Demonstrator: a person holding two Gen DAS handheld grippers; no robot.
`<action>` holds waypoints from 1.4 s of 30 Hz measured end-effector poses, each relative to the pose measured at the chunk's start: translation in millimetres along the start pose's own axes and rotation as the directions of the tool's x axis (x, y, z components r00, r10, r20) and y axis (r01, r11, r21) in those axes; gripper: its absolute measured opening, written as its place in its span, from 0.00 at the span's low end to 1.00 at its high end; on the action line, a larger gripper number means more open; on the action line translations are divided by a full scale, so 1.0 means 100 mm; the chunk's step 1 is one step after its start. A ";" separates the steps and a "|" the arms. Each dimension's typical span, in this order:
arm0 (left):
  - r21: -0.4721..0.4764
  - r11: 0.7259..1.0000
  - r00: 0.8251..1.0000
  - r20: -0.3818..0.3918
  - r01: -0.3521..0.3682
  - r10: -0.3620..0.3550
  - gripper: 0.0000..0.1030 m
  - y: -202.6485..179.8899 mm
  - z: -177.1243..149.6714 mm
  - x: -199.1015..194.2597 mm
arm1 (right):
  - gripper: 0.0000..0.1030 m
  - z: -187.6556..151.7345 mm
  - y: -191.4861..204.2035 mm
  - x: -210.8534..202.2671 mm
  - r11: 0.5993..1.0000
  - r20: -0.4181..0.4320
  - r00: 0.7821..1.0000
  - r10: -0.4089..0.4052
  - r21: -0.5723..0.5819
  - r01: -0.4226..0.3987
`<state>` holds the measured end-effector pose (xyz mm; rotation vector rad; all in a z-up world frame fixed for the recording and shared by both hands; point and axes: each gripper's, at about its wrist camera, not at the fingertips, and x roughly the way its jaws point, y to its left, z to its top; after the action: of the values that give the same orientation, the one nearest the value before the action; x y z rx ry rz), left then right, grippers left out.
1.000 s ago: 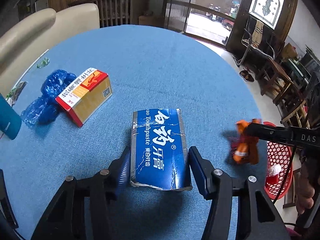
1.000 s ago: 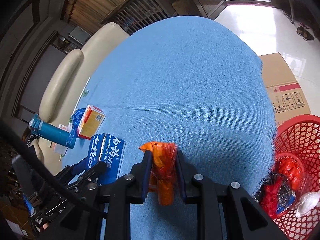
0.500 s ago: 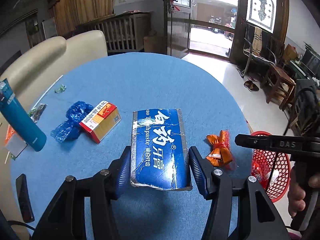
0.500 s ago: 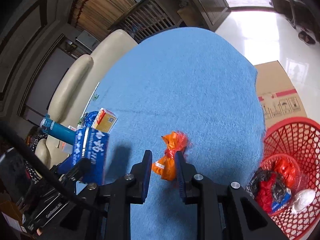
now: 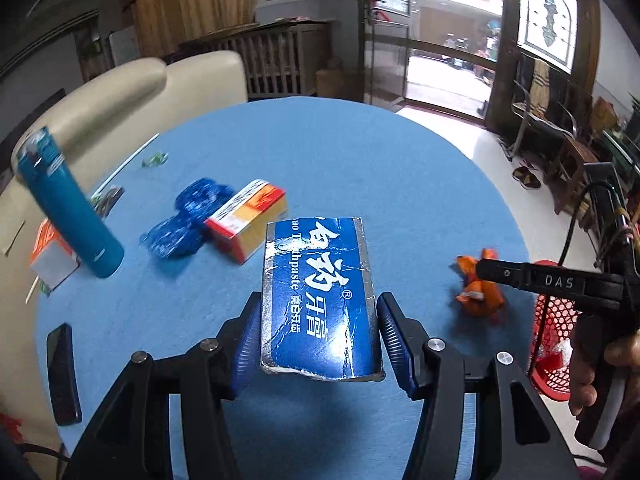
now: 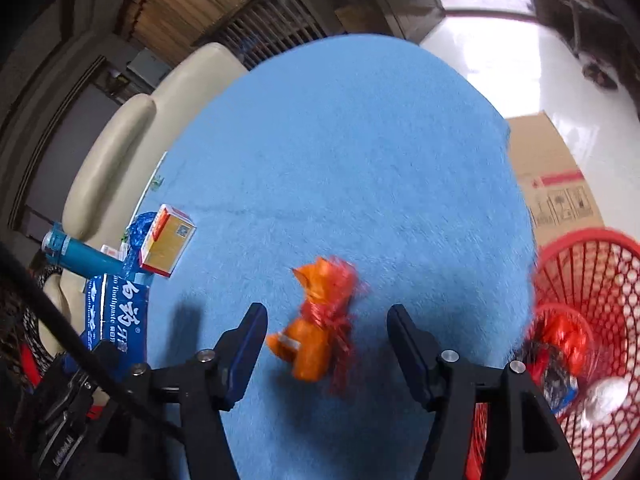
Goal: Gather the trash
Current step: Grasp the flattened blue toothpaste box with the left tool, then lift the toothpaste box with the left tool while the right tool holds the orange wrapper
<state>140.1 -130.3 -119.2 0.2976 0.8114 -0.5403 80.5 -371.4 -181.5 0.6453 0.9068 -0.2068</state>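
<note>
Toothpaste box (image 5: 318, 300) clamped in left gripper (image 5: 318, 340); right gripper (image 6: 326, 354) jaws opening around loose orange wrapper (image 6: 320, 320) on blue tablecloth (image 6: 340, 160).

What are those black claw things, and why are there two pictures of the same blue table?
They are grabbing tools, one in each hand of a person tidying up trash. Each tool carries a camera looking along its two fingers, so each picture is one tool's view.

The left gripper squeezes a blue toothpaste box. The right gripper is opening its fingers; the orange wrapper sits between them on the blue tablecloth, not squeezed.

Also on the table: a red and yellow box, a crumpled blue bag, a teal bottle and a black phone. A red basket beside the table already holds trash.
</note>
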 end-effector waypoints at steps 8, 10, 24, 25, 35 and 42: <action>-0.036 0.998 0.999 0.016 -0.049 0.049 0.57 0.16 -0.04 -0.10 | 0.30 -0.01 0.23 0.20 0.984 -0.001 0.992 -0.124 -0.128 0.123; -0.039 0.997 0.998 0.024 -0.059 0.060 0.57 0.17 -0.05 -0.15 | 0.30 -0.04 0.25 0.19 0.986 -0.002 0.994 -0.111 -0.128 0.109; -0.067 0.990 0.988 0.089 -0.124 0.129 0.57 0.32 -0.13 -0.60 | 0.29 -0.25 0.53 -0.28 0.986 0.025 0.999 0.022 -0.164 -0.018; -0.069 0.989 0.986 0.097 -0.129 0.135 0.57 0.33 -0.14 -0.64 | 0.29 -0.27 0.58 -0.31 0.985 0.029 0.999 0.032 -0.172 -0.026; -0.091 0.981 0.969 0.159 -0.174 0.187 0.57 0.44 -0.24 -1.05 | 0.29 -0.43 1.05 -0.72 0.957 0.072 0.991 0.112 -0.276 -0.088; -0.099 0.976 0.958 0.197 -0.193 0.210 0.57 0.47 -0.27 -1.29 | 0.29 -0.55 1.31 -0.99 0.932 0.105 0.982 0.158 -0.345 -0.113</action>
<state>77.6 -36.1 -37.8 0.2439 0.5911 -0.3399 39.1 -243.4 -71.5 0.3669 0.7438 0.0326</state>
